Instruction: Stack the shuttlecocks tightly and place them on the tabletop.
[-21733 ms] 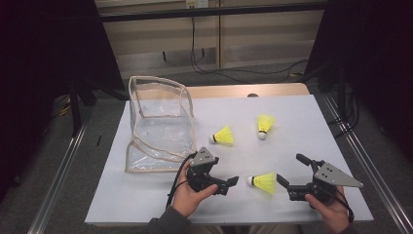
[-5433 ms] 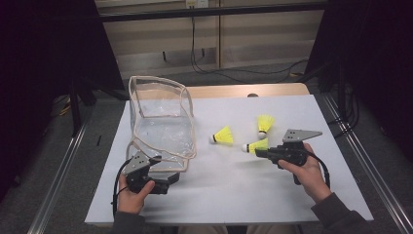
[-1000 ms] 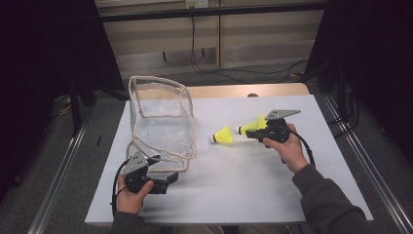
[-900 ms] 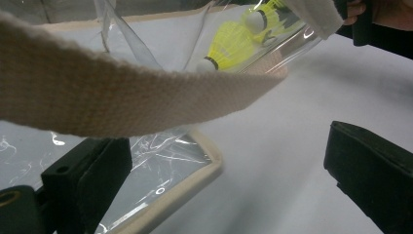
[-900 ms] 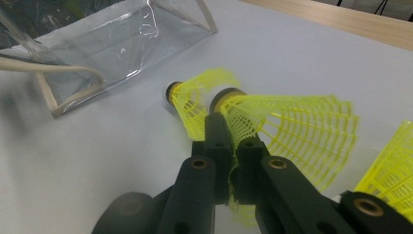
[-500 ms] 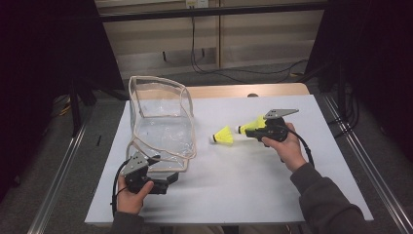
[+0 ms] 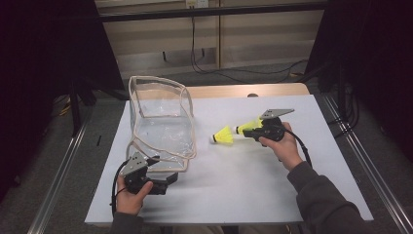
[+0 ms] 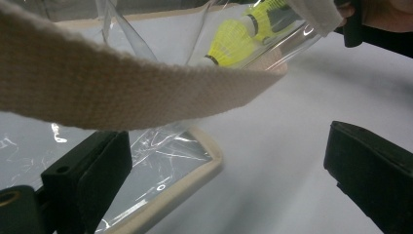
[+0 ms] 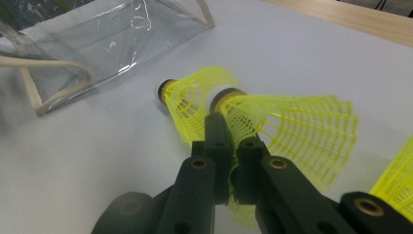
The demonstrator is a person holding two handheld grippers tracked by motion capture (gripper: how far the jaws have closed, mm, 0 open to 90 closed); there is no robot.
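Held shuttlecock: you have its yellow mesh skirt pinched between the clenched jaws of your right gripper, lifted off the white table to the right of the bag. The mesh is thin and springy, so I'd expect it to slip or tear if you swing fast.
Second shuttlecock: it lies on the table just beside the held one, cork toward the bag. Sweep low and you will likely knock it rolling.
Third shuttlecock: a yellow edge shows at the right margin of the right gripper view; I cannot tell how it lies.
Clear bag: it stands open with a cream-trimmed rim, well left of the held shuttlecock. Its soft walls could fold in and shut the mouth.
Left gripper: your jaws stand released, one under the bag's cream strap, gripping nothing. Unheld, the bag may slide or tip when the shuttlecock drops in.
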